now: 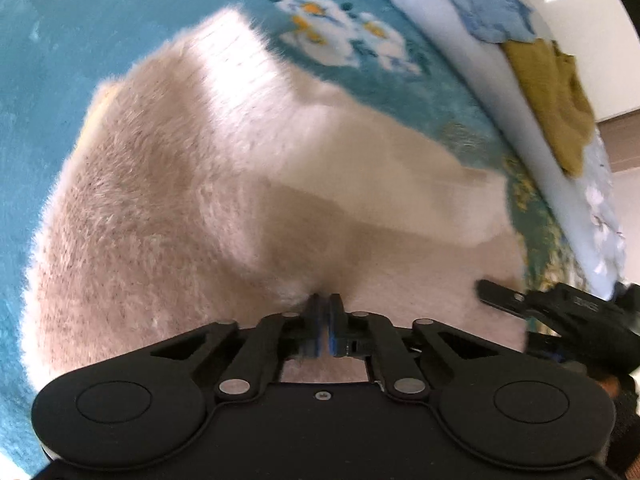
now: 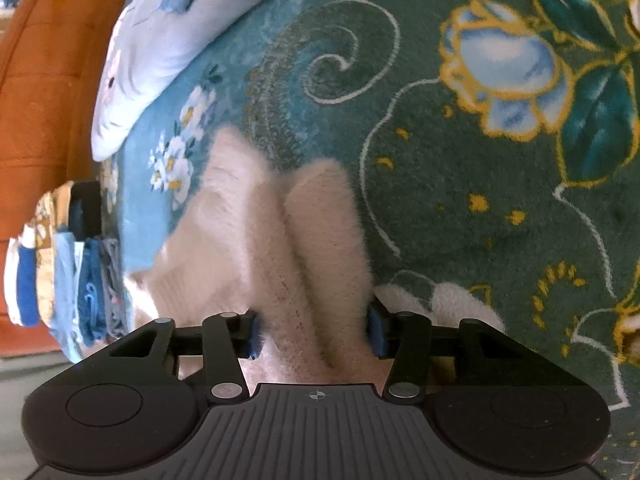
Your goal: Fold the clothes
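A fluffy cream sweater (image 1: 224,184) lies spread on the teal flowered blanket (image 1: 48,80). My left gripper (image 1: 324,304) is shut on a pinch of the sweater's near edge. My right gripper (image 2: 314,332) is open, its blue-padded fingers (image 2: 377,332) standing either side of a raised fold of the sweater (image 2: 292,248). The right gripper also shows at the right edge of the left wrist view (image 1: 560,312), at the sweater's side.
A light blue garment (image 1: 488,12) and a mustard garment (image 1: 556,100) lie on a white quilt (image 1: 440,32) at the bed's far side. A stack of folded clothes (image 2: 64,268) sits at the left, next to an orange headboard (image 2: 44,80).
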